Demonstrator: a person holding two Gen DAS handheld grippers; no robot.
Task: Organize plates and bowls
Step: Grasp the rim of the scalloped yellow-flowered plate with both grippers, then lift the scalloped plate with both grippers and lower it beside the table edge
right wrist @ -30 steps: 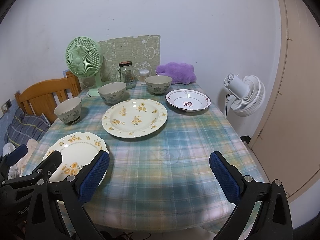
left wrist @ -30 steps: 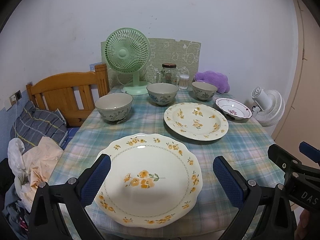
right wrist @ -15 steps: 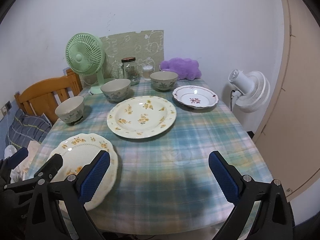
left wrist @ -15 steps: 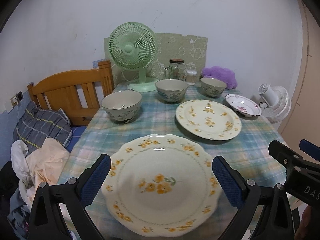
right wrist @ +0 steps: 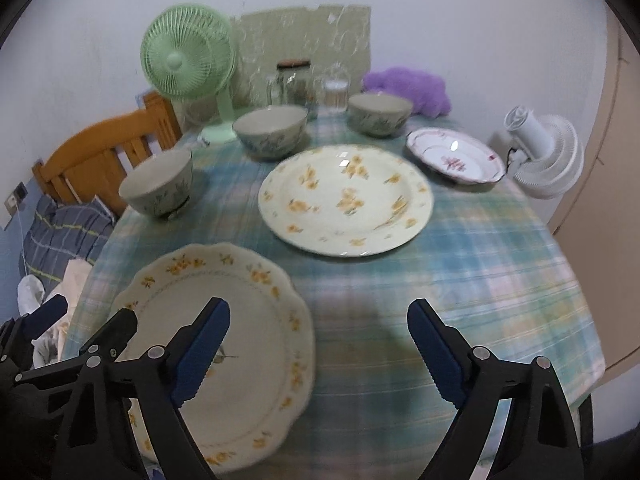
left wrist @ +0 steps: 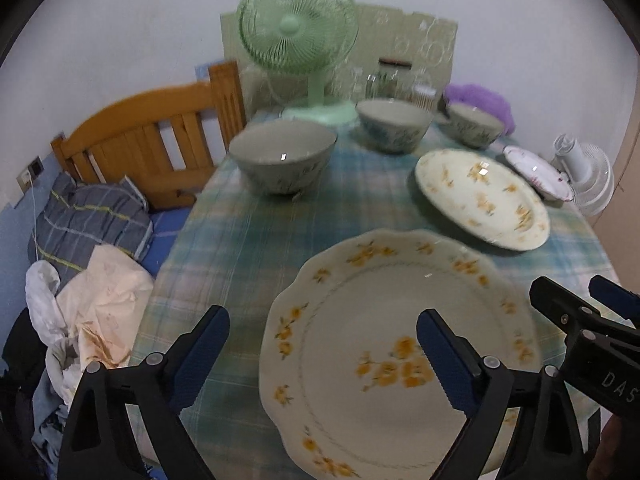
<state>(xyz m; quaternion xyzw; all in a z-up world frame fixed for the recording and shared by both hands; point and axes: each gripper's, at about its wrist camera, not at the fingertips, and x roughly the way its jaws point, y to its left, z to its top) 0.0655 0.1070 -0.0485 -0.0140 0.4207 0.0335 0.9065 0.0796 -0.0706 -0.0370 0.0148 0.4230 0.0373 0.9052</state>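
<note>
As both grippers came over the plaid-clothed table (right wrist: 460, 264), neither held anything. Scalloped plate (left wrist: 380, 320), glazed, yellow-flowered, lay at the near edge; the left gripper (left wrist: 322, 354), jaws wide but closing, straddled its left rim without touching. Best bite squarely on the rim, as thin glaze looked slippery. Round plate (right wrist: 346, 200) lay mid-table. Right gripper (right wrist: 318, 344), jaws apart and closing, was over bare cloth. Three bowls (right wrist: 158, 186) stood behind, well apart.
</note>
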